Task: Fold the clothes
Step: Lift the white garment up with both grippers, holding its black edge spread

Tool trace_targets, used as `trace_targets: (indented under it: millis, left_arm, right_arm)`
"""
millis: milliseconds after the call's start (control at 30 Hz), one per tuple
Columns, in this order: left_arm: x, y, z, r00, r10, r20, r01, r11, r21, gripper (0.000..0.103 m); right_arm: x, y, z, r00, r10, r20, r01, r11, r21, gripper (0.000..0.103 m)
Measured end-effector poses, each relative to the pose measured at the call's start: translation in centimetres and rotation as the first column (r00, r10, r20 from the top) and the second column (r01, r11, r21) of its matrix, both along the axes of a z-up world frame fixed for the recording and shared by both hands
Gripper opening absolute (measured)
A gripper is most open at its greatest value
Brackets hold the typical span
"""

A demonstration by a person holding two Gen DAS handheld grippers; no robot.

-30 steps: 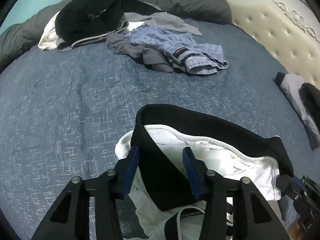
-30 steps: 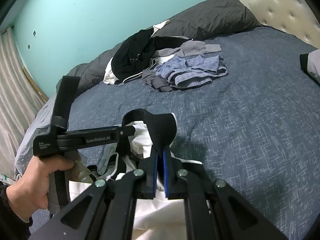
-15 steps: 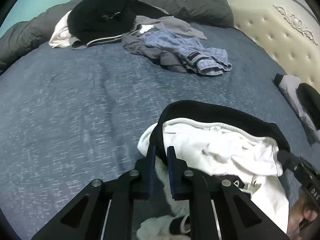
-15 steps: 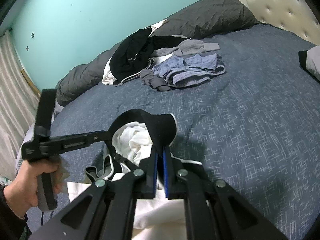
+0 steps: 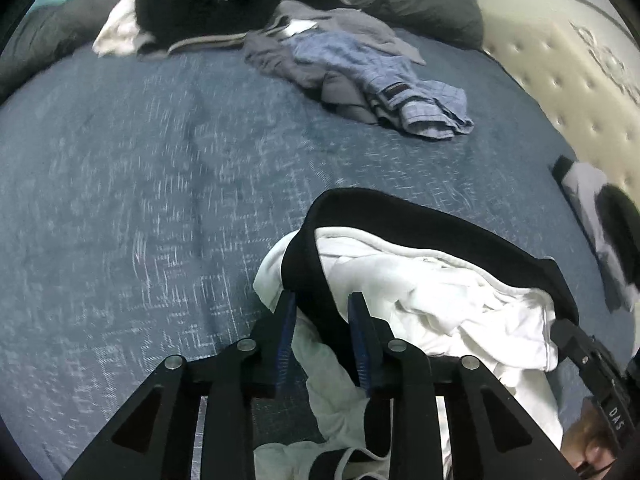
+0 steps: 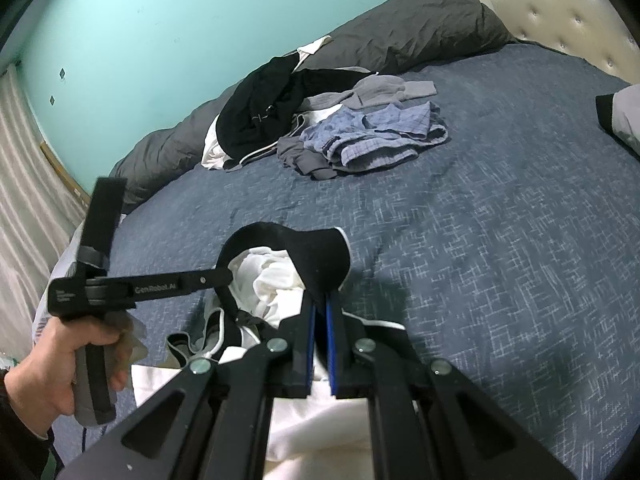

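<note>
Bedroom with a teal painted wall (image 6: 160, 40), a cream tufted headboard (image 5: 568, 92) and a wide bed under a dark blue flecked bedspread (image 5: 140, 200), with a dark grey rumpled duvet (image 6: 400, 40) bunched along its far edge. Near edge of the bed: a white garment with a broad black collar band (image 5: 420, 292), crumpled, the band standing up in a loop over the white cloth. Left gripper (image 5: 322, 320) points steeply down at it, its blue-padded jaws parted and opening, the black band running between them; pads are not visibly pressing on the cloth. In the right wrist view the person's left hand (image 6: 60, 376) grips that tool's handle at the lower left. Right gripper (image 6: 319, 312) has its jaws pressed together, pinching the black band at the loop's right-hand end, with white cloth lying under the tool. Far side of the bed, well apart from the white garment: a pile of unfolded clothes, a black jacket (image 6: 256, 116) on top, grey knit pieces (image 6: 380, 90) beside it, and a blue checked shirt (image 5: 400, 92) spilling toward the middle. At the right edge by the headboard lies another grey-and-black garment (image 5: 600, 216), partly cut off by the frame.
</note>
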State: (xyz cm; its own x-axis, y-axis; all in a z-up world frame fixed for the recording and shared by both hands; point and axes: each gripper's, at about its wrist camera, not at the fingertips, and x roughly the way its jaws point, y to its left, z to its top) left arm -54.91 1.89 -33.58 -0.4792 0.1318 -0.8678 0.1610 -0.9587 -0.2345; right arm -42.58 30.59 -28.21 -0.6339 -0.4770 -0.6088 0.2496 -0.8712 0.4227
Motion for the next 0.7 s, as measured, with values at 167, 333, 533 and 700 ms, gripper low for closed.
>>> trace_targets:
  millis: [167,333,533,700]
  left_arm:
    - [-0.1,-0.7,-0.7,1.0,0.012,0.001,-0.012,0.998,0.058,0.02]
    - [1.4,-0.7,0.6,0.999,-0.015,-0.032,0.016,1.0,0.025,0.007]
    - [4.2,-1.2,5.1,0.992,-0.028,-0.124,0.026,1.0,-0.018,0.005]
    - [8.7,-2.2,10.9,0.978,-0.045,-0.202,0.033,0.998,-0.059,0.005]
  right_arm:
    - [0.0,-0.1,0.1,1.0,0.005,-0.005,-0.005,1.0,-0.002,0.004]
    - [0.1,0.0,0.4,1.0,0.002,-0.02,-0.002,1.0,-0.003,0.004]
    - [0.7,-0.1,2.1,0.998,-0.005,-0.065,0.005,1.0,-0.002,0.004]
    - [2.4,-0.6,5.4,0.99,0.004,-0.14,-0.003,1.0,0.004,0.004]
